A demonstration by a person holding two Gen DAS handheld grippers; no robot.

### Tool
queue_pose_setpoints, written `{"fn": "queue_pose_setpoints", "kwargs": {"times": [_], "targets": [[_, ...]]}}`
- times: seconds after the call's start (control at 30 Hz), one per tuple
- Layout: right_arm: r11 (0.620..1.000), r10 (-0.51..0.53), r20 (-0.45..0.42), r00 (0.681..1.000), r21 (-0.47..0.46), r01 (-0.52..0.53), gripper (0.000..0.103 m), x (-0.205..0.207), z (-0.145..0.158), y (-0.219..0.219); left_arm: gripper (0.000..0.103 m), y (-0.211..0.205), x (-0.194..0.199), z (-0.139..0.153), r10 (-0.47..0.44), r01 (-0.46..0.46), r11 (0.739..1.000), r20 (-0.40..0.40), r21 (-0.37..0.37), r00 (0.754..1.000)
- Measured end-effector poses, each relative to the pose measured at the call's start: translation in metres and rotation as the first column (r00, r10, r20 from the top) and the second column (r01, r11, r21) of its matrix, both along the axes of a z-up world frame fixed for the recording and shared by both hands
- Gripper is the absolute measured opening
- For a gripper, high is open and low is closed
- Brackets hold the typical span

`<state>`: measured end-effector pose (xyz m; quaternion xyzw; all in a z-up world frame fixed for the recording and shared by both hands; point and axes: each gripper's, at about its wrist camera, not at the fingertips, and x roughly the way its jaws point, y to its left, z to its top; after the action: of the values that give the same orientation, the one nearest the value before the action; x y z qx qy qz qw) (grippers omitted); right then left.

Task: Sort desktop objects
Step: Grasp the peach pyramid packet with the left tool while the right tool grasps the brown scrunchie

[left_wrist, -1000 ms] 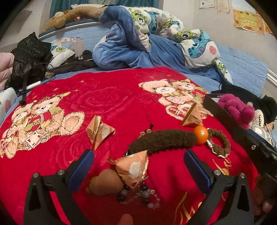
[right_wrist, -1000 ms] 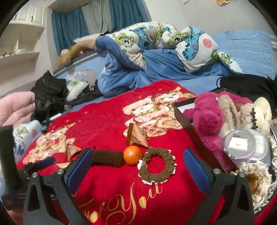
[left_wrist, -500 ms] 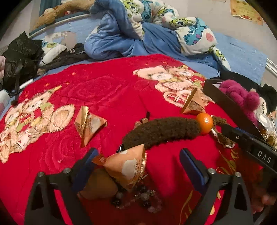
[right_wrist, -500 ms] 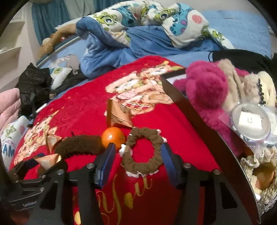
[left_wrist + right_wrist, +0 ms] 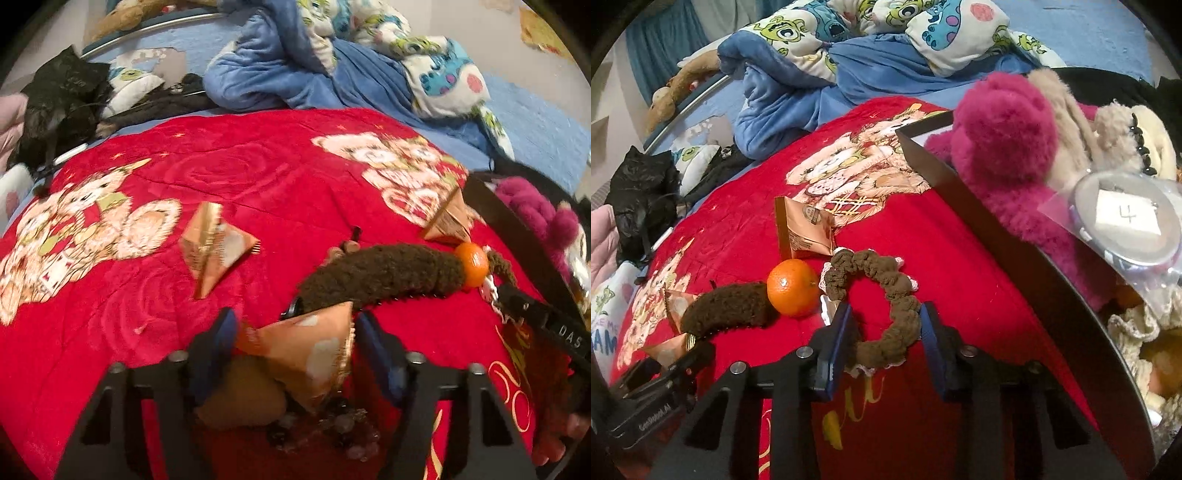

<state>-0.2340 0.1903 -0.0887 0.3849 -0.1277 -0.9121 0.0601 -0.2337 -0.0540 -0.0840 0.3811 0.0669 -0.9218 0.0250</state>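
My left gripper (image 5: pixel 295 343) has closed onto a copper pyramid snack packet (image 5: pixel 310 347), its pads touching both sides, above a brown pouch (image 5: pixel 240 398) and a bead bracelet (image 5: pixel 332 428). My right gripper (image 5: pixel 886 332) has closed around the near side of a brown scrunchie (image 5: pixel 882 295). A tangerine (image 5: pixel 792 288) and a brown fuzzy hair clip (image 5: pixel 727 310) lie to its left. Two more packets (image 5: pixel 212 245) (image 5: pixel 801 229) lie on the red blanket (image 5: pixel 240 173).
A black box (image 5: pixel 979 221) at the right holds a magenta plush (image 5: pixel 1001 147), beige plush items and a round tin in a bag (image 5: pixel 1126 218). Blue bedding (image 5: pixel 849 62) and a black bag (image 5: pixel 639 192) lie beyond the blanket.
Both grippers moved forward and down and narrowed. The left one closed on the nearest packet; the right one closed around the scrunchie.
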Motion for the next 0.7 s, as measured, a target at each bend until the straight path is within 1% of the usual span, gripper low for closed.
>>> {"fn": "queue_pose_setpoints", "kwargs": {"times": [0.03,0.1,0.2,0.27,0.37,0.5,0.7], "targets": [[1.000,-0.001,0.001,1.000,-0.001,0.001,0.034,0.000,0.000,0.000,0.056,-0.006,0.003,0.001,0.004,-0.003,0.999,-0.011,0.033,1.000],[1.000,-0.012,0.001,1.000,0.007,0.012,0.028,0.000,-0.001,0.000,0.053,-0.014,0.007,0.001,0.004,-0.002,0.997,-0.024,0.083,1.000],[1.000,-0.007,-0.012,1.000,0.027,0.007,0.020,0.003,0.000,-0.003,0.050,-0.016,0.013,0.004,0.001,0.003,0.995,-0.046,0.101,0.999],[1.000,0.004,-0.019,1.000,0.029,-0.004,0.016,0.004,0.001,-0.004,0.046,-0.015,0.017,0.008,0.002,0.004,0.996,-0.065,0.093,0.998],[1.000,0.009,-0.031,0.999,0.017,-0.009,0.013,0.007,0.002,-0.003,0.044,-0.013,0.024,0.012,-0.005,0.013,0.996,-0.088,0.088,0.996],[1.000,0.003,-0.028,1.000,-0.017,-0.004,0.012,0.006,0.002,0.001,0.042,-0.013,0.029,0.015,-0.011,0.021,0.995,-0.106,0.096,0.994],[1.000,-0.003,-0.034,0.999,-0.031,0.002,0.012,0.008,0.005,0.001,0.042,-0.012,0.034,0.017,-0.010,0.020,0.996,-0.126,0.084,0.992]]}}
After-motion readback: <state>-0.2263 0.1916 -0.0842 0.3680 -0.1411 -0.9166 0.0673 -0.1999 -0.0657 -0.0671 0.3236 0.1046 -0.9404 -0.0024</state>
